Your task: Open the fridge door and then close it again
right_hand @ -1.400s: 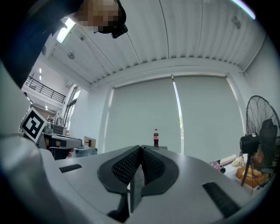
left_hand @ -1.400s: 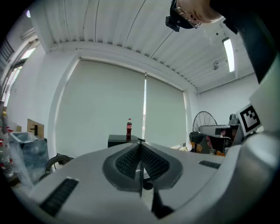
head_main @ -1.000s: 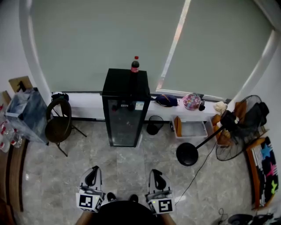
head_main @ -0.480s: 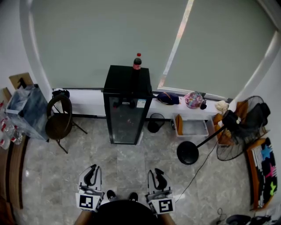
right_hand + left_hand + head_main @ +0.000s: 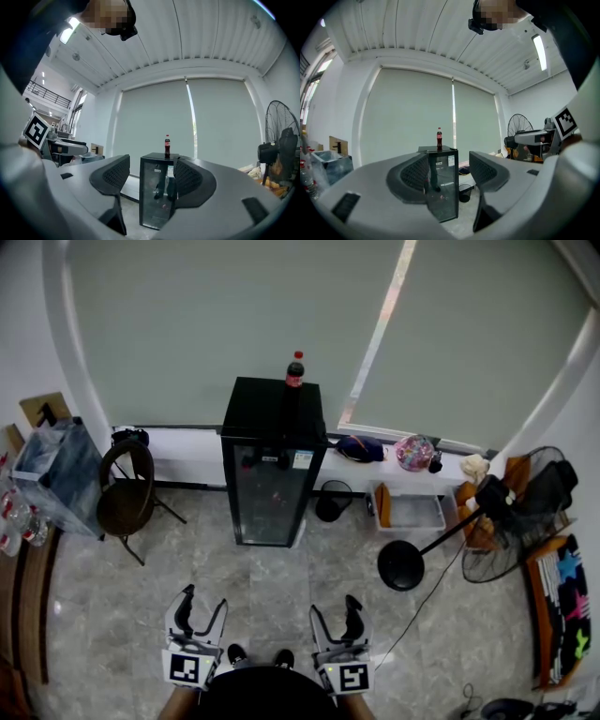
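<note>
1. Far left I see a translucent blue-grey plastic bin (image 5: 58, 479). Just beside it is a dark round-seat folding chair (image 5: 124, 495).
2. My left gripper (image 5: 202, 607) sits low in the head view, over the grey marble-look tiled floor (image 5: 272, 582). Its jaws have just been opening and now stand roughly halfway apart. There is nothing between the pads; only the distant fridge shows through the gap.
3. The black mini fridge with a glass door (image 5: 274, 470) stands centre, backed against the long white window ledge (image 5: 187, 460). The door is closed flush. The fridge is well apart from both grippers, straight ahead of them.
4. 1 red-capped dark cola bottle (image 5: 295, 369) stands upright on the fridge top, toward the back edge.
5. My right gripper (image 5: 336, 615) is level with the left one, also low over the floor. Its jaws have just been opening too and are parted a bit wider than the left's. They hold nothing, and again the fridge is only seen beyond them.
6. Right of the fridge a small black round waste bin (image 5: 330, 504) stands on the floor. Next comes a white rectangular tray (image 5: 410, 515), then a black round-base stand (image 5: 401, 566). A black wire-grille floor fan (image 5: 489, 559) is at the far right.
</note>
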Demonstrator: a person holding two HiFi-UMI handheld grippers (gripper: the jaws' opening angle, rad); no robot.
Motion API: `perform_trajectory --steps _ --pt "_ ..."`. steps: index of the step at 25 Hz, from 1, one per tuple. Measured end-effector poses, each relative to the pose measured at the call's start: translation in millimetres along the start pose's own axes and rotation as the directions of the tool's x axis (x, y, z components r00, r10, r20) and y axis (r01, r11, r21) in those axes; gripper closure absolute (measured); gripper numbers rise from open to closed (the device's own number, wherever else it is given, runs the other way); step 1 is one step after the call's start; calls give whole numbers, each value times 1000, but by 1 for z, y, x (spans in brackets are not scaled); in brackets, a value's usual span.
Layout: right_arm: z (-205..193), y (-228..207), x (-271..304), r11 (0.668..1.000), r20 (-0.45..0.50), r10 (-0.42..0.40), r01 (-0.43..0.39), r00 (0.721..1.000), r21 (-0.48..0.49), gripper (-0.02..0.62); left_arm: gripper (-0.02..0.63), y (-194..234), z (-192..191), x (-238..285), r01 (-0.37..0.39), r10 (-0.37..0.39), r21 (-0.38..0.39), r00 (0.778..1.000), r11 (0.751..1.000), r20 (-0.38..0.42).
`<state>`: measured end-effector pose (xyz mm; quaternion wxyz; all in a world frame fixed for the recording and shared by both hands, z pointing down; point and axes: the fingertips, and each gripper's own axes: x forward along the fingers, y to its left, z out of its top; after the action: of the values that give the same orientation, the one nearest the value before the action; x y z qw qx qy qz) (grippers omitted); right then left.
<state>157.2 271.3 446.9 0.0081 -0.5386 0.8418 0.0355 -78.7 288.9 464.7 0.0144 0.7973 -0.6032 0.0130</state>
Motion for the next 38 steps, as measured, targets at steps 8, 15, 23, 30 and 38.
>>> perform_trajectory --steps 8,15,23,30,38 --pt "-6 -7 1 999 -5 -40 40 999 27 202 222 10 -1 4 -18 19 -5 1000 1000 19" --pt "-8 -10 4 998 -37 -57 57 998 6 152 120 21 6 3 -39 40 -14 999 999 25" --pt "-4 19 9 999 -30 -46 47 998 18 151 118 46 6 -8 -31 32 -22 999 999 38" --pt "-3 44 9 997 -21 -80 80 997 6 152 117 65 -4 -18 5 -4 -27 1000 1000 25" --pt "-14 65 9 995 -50 -100 101 994 14 152 117 88 -7 -26 15 -13 -49 999 999 33"
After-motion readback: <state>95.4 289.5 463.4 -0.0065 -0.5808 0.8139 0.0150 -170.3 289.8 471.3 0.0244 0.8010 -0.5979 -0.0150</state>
